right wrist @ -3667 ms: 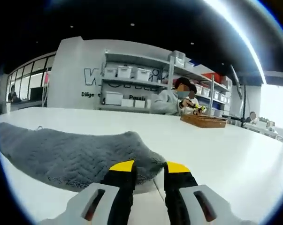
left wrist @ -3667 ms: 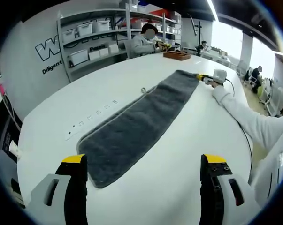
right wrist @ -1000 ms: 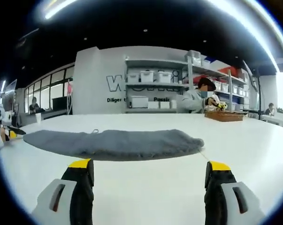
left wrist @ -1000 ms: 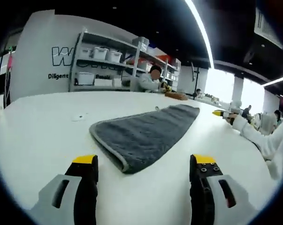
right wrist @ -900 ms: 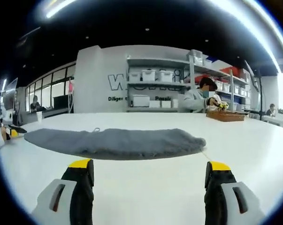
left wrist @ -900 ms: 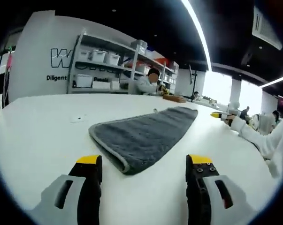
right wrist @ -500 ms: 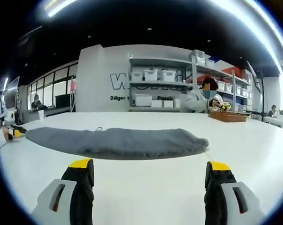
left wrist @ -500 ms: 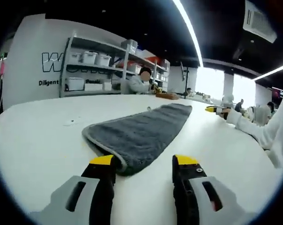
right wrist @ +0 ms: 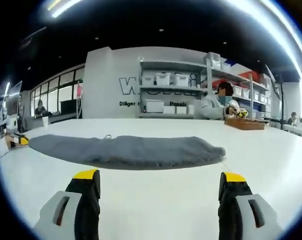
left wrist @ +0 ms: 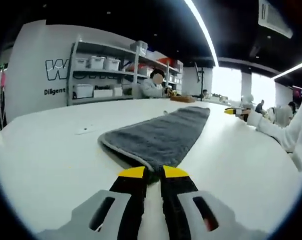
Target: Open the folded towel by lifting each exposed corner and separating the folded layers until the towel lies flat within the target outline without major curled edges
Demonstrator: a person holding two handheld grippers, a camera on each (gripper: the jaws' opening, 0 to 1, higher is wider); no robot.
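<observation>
Lying folded into a long grey strip, the towel [left wrist: 161, 137] stretches across the white table [left wrist: 50, 155], its near end rounded and edged with a paler hem. In the left gripper view the left gripper [left wrist: 153, 173] sits low at that near corner with its yellow-tipped jaws drawn almost together on the towel's edge, the fabric pinched in the narrow gap between them. From there the strip runs away toward the far side, where the right gripper [left wrist: 234, 111] shows small beside the towel's far end, held in a hand [left wrist: 252, 120] with a white sleeve [left wrist: 286, 137] behind it. In the right gripper view the towel [right wrist: 125, 150] lies crosswise as a low grey band ahead of the right gripper [right wrist: 159, 176], whose jaws stand wide apart with bare table between them, well short of the cloth and touching nothing. A small loop [right wrist: 107, 136] sticks up from the towel's far edge. At the left edge of that view a yellow tip of the left gripper [right wrist: 18, 140] rests at the towel's end. Beyond the table stand grey shelves [right wrist: 176, 95] with white bins, a wall with dark lettering [left wrist: 58, 67], a seated person [right wrist: 216, 106] and a wooden tray [right wrist: 244, 123].
</observation>
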